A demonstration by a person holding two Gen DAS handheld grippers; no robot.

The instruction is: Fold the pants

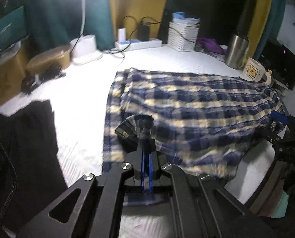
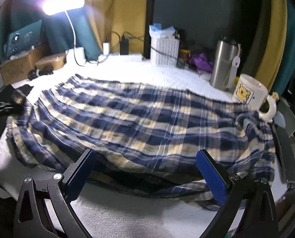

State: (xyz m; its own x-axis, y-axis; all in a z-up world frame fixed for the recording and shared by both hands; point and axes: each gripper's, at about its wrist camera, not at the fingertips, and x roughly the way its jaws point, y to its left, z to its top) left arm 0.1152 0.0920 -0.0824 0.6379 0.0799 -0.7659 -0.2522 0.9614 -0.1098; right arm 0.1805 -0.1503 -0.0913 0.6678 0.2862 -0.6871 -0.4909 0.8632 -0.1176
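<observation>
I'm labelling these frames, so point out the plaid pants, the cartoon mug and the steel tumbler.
plaid pants (image 2: 147, 115): right wrist view, middle of the spread fabric.
cartoon mug (image 2: 248, 91): right wrist view, its white side wall by the picture.
steel tumbler (image 1: 236, 49): left wrist view, middle of its metal body.

Two low wrist views, both over plaid pants (image 1: 187, 103).

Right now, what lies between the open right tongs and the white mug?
In the right wrist view, only the plaid pants cover the stretch from the right tongs to the mug; nothing else sits there.
</observation>
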